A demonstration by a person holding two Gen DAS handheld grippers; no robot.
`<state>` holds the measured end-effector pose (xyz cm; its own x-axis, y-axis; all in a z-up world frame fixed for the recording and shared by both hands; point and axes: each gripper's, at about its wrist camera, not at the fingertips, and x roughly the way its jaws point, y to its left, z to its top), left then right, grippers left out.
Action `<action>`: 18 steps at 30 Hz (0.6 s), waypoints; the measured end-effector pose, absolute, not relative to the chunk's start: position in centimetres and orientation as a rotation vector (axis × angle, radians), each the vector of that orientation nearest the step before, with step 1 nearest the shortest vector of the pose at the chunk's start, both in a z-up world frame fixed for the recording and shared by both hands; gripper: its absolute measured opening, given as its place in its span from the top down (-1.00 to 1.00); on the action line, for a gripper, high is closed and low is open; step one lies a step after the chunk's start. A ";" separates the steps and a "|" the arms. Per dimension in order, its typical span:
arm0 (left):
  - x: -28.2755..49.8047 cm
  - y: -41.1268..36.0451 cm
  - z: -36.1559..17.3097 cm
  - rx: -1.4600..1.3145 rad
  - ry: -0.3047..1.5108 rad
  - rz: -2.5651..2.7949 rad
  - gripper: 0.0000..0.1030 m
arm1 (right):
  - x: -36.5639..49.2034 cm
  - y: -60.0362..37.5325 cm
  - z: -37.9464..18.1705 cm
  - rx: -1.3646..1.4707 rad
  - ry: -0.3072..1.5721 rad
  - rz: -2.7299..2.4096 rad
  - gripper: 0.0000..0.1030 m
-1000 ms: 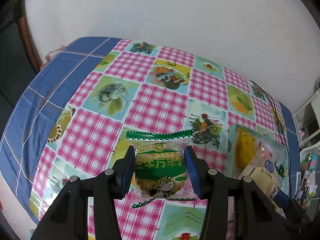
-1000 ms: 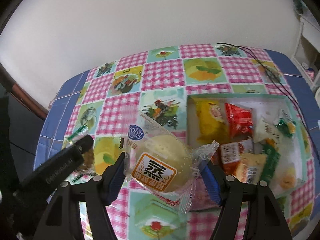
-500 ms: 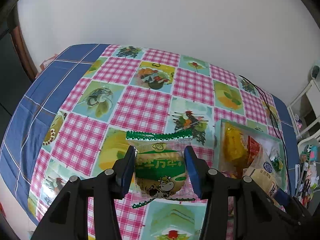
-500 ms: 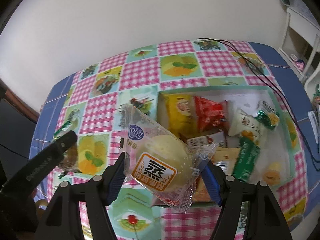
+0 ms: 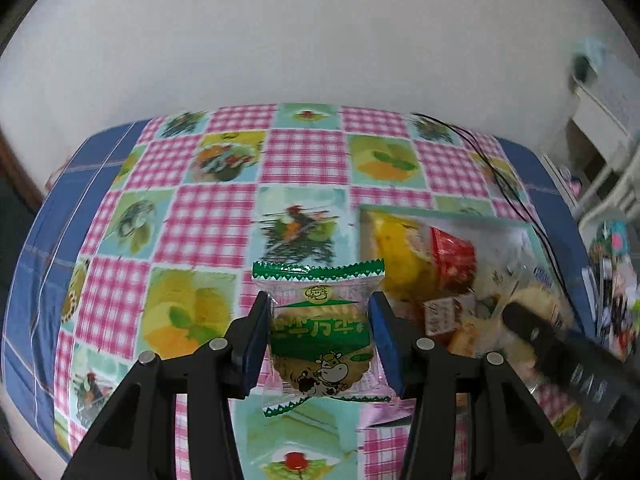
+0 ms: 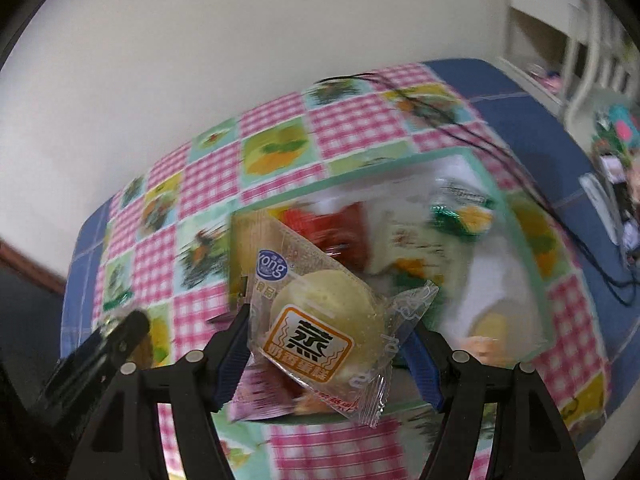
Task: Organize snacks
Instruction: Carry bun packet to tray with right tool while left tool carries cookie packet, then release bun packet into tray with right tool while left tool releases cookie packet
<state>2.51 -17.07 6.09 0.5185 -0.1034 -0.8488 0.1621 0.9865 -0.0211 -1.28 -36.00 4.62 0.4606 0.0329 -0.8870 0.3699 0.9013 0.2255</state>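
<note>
The left gripper (image 5: 320, 334) holds a clear, green-edged cookie packet (image 5: 320, 336) between its pads, above the counter (image 5: 212, 220) covered with a pink-checked, fruit-patterned cloth. To its right on the counter lies a shallow, pale-green-rimmed cardboard box (image 5: 444, 215) with snack packets inside. The right gripper (image 6: 326, 350) holds a clear-wrapped round steamed cake (image 6: 324, 328) over the box's near-left corner (image 6: 236, 224). A thin black cable (image 6: 480, 136) runs across the counter behind the box and along its right side. A plain wall (image 5: 320, 40) stands behind the counter.
</note>
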 end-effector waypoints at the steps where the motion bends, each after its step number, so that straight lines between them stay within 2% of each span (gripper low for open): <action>1: 2.4 -18.0 5.9 0.082 1.016 -0.177 0.02 | -1.4 -36.8 4.5 0.424 1.082 -0.239 -0.42; 8: 2.1 -22.7 4.9 0.147 1.031 -0.281 0.02 | -2.6 -41.7 2.5 0.507 1.111 -0.350 -0.42; 16: 3.1 -24.3 4.5 0.117 1.023 -0.331 0.01 | -2.5 -43.0 1.5 0.533 1.117 -0.368 -0.45; 18: 3.1 -24.1 4.7 0.105 1.017 -0.335 -0.13 | -2.4 -43.0 1.3 0.540 1.114 -0.368 -0.48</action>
<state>3.09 -24.08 4.65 0.4799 -0.2254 -0.8479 0.3226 0.9440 -0.0684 -2.43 -43.01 1.35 0.4019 -0.0128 -0.9156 0.5350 0.8147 0.2235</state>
